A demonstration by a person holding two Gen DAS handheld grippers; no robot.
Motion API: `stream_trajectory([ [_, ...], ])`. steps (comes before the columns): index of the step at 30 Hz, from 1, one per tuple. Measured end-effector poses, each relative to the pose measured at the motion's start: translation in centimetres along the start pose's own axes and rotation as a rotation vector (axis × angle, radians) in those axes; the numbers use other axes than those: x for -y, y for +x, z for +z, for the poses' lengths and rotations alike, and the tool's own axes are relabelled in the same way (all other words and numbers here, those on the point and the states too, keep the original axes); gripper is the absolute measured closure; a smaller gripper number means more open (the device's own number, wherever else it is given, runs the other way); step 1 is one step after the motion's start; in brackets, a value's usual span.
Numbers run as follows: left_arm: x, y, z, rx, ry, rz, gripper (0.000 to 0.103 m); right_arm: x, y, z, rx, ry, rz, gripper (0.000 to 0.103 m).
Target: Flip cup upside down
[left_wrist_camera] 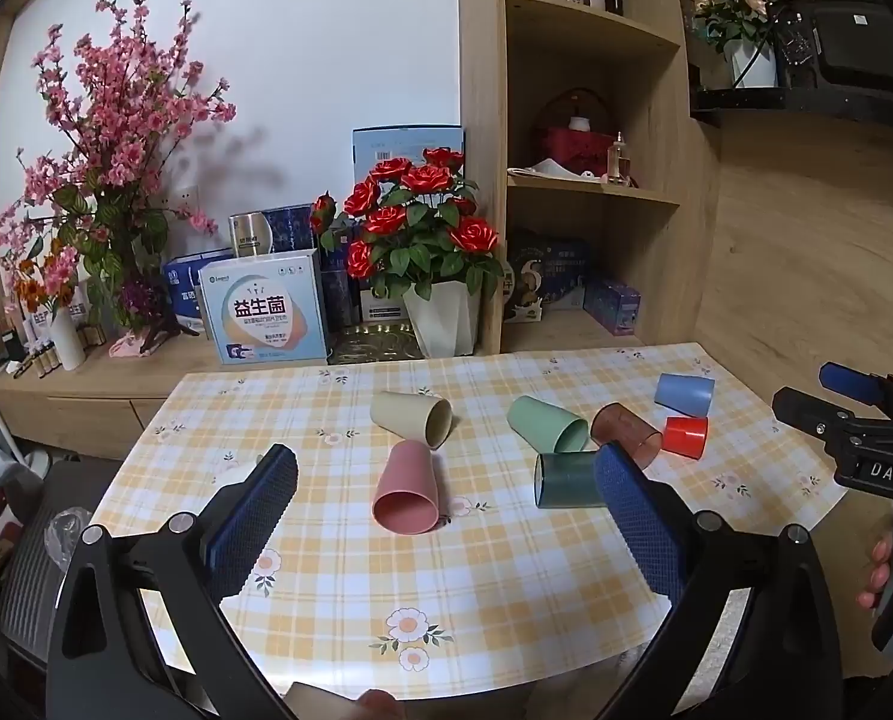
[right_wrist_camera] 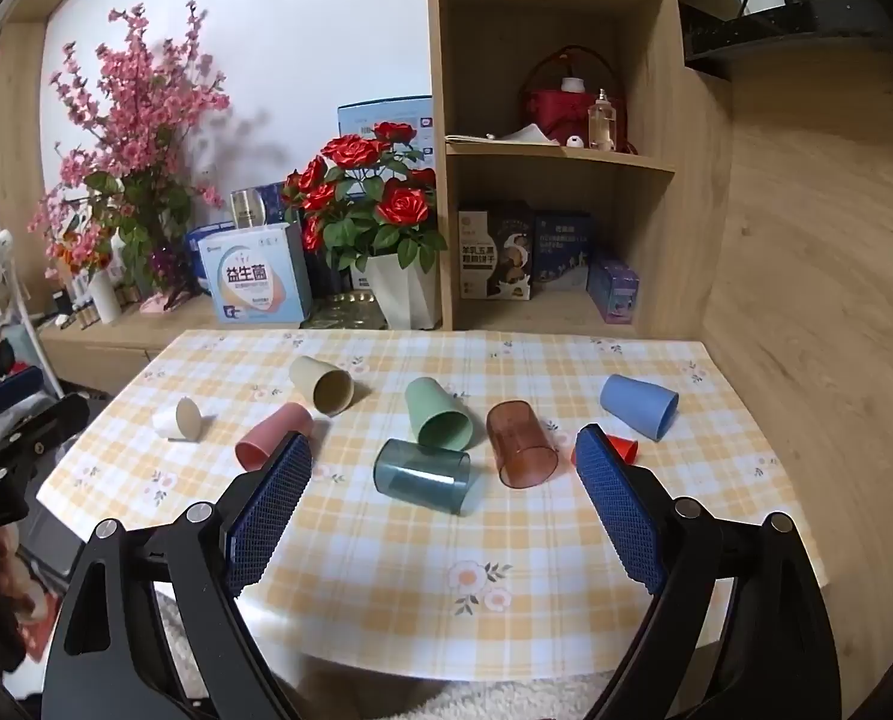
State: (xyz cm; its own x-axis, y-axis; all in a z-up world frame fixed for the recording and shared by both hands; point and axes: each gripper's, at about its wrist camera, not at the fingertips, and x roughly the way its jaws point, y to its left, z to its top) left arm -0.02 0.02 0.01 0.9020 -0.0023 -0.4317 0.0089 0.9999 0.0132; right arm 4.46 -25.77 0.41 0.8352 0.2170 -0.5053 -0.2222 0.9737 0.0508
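Several cups lie on their sides on the checked tablecloth [left_wrist_camera: 482,588]: a pink cup [left_wrist_camera: 407,489] [right_wrist_camera: 272,437], a beige cup [left_wrist_camera: 411,417] [right_wrist_camera: 320,389], a green cup [left_wrist_camera: 545,423] [right_wrist_camera: 437,414], a clear teal cup [left_wrist_camera: 566,480] [right_wrist_camera: 422,476], a brown clear cup [left_wrist_camera: 625,429] [right_wrist_camera: 521,443], a small red cup [left_wrist_camera: 685,437] [right_wrist_camera: 623,447], a blue cup [left_wrist_camera: 684,395] [right_wrist_camera: 639,405] and a white cup [right_wrist_camera: 177,420]. My left gripper [left_wrist_camera: 443,480] is open above the table's near side, the pink cup between its fingers' line of sight. My right gripper [right_wrist_camera: 443,468] is open and empty, short of the teal cup; it also shows in the left wrist view [left_wrist_camera: 854,414].
A potted red rose [left_wrist_camera: 425,240] and boxes [left_wrist_camera: 263,306] stand on the low cabinet behind the table. A wooden shelf unit [left_wrist_camera: 590,192] rises at the back right. A wood-panel wall [right_wrist_camera: 818,252] borders the table's right side.
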Motion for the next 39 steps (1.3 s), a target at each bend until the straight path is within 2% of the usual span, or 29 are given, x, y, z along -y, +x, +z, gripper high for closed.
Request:
stream_trajectory([
  [9,-0.1,0.2,0.0,-0.004,0.001,0.012,0.006,0.2,0.1,0.0,-0.001,0.013,0.006,0.016],
  [13,0.3,-0.1,1.0,-0.003,-0.010,0.020,0.006,0.2,-0.1,0.0,-0.006,0.014,0.006,0.016],
  [39,0.1,-0.2,0.5,0.009,-0.013,0.008,0.006,0.8,0.2,-0.1,-0.014,0.036,0.006,0.016],
])
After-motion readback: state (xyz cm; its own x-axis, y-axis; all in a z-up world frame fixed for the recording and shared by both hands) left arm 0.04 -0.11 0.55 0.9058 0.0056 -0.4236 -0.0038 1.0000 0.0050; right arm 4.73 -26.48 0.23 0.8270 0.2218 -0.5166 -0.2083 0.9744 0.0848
